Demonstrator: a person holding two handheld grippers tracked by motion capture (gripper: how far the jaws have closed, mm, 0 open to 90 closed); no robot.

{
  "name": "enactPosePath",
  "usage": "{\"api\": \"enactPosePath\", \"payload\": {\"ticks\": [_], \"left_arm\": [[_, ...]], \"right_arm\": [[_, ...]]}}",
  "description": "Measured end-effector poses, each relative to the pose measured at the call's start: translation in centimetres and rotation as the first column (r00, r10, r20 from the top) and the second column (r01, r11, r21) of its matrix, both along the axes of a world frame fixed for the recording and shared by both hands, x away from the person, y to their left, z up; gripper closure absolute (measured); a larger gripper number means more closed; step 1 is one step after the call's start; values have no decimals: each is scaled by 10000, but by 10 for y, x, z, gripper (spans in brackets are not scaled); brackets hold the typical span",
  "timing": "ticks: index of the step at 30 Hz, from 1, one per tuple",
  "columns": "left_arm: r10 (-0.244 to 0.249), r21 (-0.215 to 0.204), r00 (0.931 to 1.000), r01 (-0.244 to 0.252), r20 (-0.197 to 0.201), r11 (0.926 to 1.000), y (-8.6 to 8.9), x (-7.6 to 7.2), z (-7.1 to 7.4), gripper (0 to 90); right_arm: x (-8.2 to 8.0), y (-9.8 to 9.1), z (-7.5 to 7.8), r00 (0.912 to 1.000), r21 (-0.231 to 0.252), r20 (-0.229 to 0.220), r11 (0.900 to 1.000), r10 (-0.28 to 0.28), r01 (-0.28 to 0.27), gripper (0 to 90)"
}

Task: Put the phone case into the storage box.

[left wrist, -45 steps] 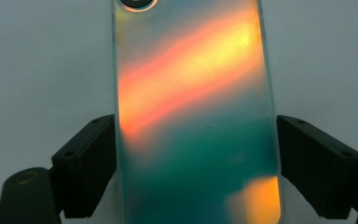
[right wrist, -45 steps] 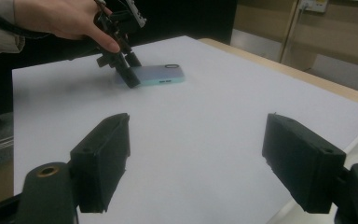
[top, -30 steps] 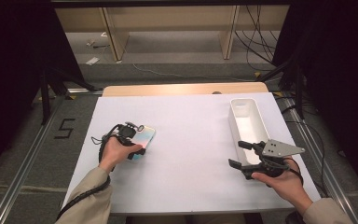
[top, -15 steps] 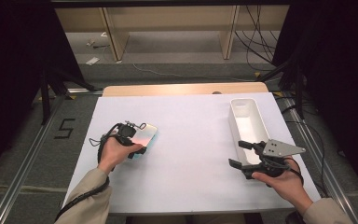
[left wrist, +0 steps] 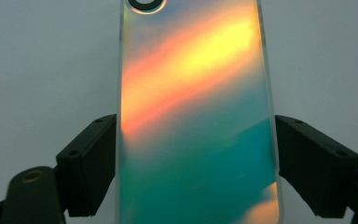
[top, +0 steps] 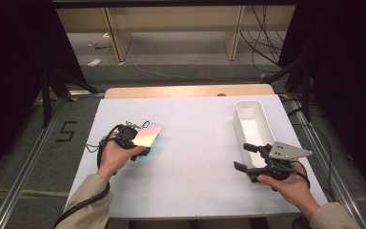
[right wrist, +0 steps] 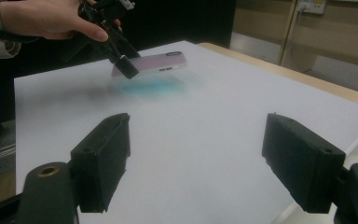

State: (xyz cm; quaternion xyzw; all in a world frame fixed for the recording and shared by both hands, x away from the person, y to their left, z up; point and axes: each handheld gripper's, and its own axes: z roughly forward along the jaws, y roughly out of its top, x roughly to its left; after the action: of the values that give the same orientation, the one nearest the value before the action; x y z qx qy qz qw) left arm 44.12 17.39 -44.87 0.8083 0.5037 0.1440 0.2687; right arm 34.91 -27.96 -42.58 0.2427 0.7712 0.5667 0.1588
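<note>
At the left of the high view, the left gripper (top: 140, 143) is held in the person's left hand (top: 114, 157) above the white table cover (top: 195, 143). An iridescent phone case (top: 147, 135) is gripped between its jaws. In the left gripper view the phone case (left wrist: 198, 116) is seen lengthwise between the two black jaws, both long edges met by the pads, the jaws standing fairly wide to span it. The case's surface is observed as orange-yellow toward the far end and teal toward the near end; a dark camera ring (left wrist: 145, 3) is noted at the far end, away from the gripper body. In the right gripper view the case (right wrist: 151, 63) is seen lifted clear of the cover and tilted, with a teal reflection (right wrist: 151, 86) cast on the sheet just beneath it.

Between the two grippers, bare white cover is recorded.

At the right, the right gripper (top: 248, 157) is held in the right hand (top: 290, 188), low over the cover. Its jaws are parted wide and nothing is held between them, as confirmed in the right gripper view (right wrist: 196, 154). A white rectangular tray (top: 253, 125) is noted just beyond this gripper, well apart from the phone case.
</note>
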Motion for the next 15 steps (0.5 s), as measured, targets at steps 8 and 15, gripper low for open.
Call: {"api": "enactPosePath", "payload": {"ticks": [8, 15], "left_arm": [[-17, -271, 9987, 31, 519, 9996, -1, -7, 7, 172], [-184, -514, 9959, 229, 881, 9984, -8, -15, 12, 172]], "right_arm": [[1, 3, 4, 9999, 163, 26, 9998, -98, 98, 240], [4, 8, 8, 9999, 272, 113, 9996, -126, 123, 238]]}}
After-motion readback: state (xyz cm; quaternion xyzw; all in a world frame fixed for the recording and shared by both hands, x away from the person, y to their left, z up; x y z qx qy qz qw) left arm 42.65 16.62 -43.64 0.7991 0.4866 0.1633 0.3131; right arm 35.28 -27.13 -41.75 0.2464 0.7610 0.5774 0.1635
